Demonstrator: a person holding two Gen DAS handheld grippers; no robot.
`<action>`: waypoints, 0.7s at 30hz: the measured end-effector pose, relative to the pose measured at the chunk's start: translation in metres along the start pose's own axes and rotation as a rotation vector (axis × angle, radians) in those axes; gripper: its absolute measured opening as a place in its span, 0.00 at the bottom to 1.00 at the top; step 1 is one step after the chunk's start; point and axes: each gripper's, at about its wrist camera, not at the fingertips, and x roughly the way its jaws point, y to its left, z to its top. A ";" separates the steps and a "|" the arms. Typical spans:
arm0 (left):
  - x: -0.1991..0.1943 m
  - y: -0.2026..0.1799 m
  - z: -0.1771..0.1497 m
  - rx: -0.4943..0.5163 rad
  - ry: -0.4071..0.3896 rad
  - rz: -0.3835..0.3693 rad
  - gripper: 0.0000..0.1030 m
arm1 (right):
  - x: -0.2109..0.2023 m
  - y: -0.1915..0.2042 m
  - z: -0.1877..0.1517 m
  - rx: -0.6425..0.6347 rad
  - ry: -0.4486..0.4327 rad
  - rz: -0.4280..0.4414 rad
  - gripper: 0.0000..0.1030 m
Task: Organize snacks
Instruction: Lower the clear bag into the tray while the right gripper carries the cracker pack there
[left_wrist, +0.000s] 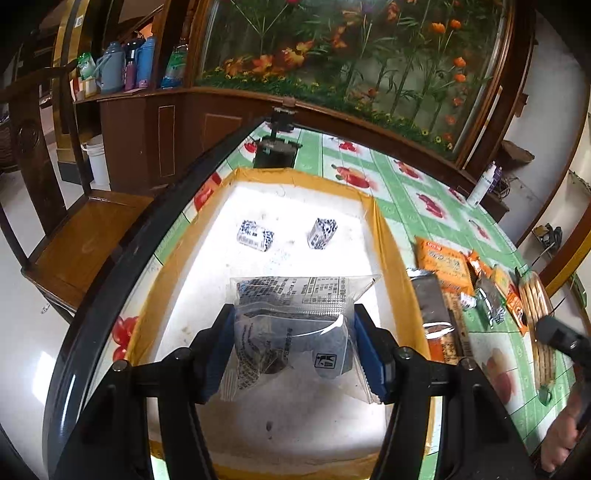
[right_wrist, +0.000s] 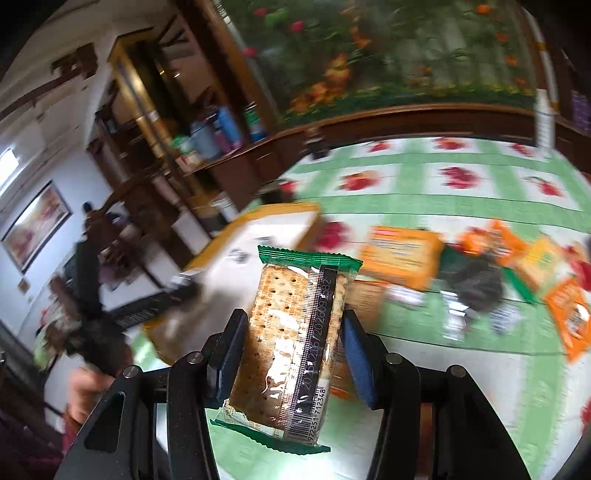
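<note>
My left gripper (left_wrist: 293, 349) is shut on a clear plastic snack packet (left_wrist: 295, 325) with dark printing, held above the white floor of a shallow box (left_wrist: 384, 236) with yellow-taped walls. Two small wrapped candies (left_wrist: 255, 235) (left_wrist: 322, 232) lie on the box floor further in. My right gripper (right_wrist: 293, 354) is shut on a cracker packet (right_wrist: 291, 343) with green ends, held above the table. In the left wrist view the right gripper's dark body (left_wrist: 561, 338) shows at the far right, over a long cracker packet (left_wrist: 537, 317).
Loose snacks lie on the green fruit-print tablecloth (left_wrist: 402, 206): an orange packet (left_wrist: 443, 264), a silver-brown bar (left_wrist: 432, 302), several small orange and dark packets (right_wrist: 480, 280). A white bottle (left_wrist: 480, 186) stands near the far table edge. A wooden chair (left_wrist: 92, 229) stands at the left.
</note>
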 end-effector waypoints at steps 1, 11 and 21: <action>0.002 0.000 -0.001 0.006 0.001 0.007 0.60 | 0.008 0.009 0.004 -0.006 0.011 0.022 0.54; 0.012 0.012 -0.013 -0.013 0.016 0.063 0.60 | 0.110 0.056 0.037 -0.041 0.068 0.029 0.54; 0.020 0.021 -0.009 -0.108 -0.014 0.078 0.61 | 0.165 0.057 0.047 -0.043 0.115 -0.017 0.50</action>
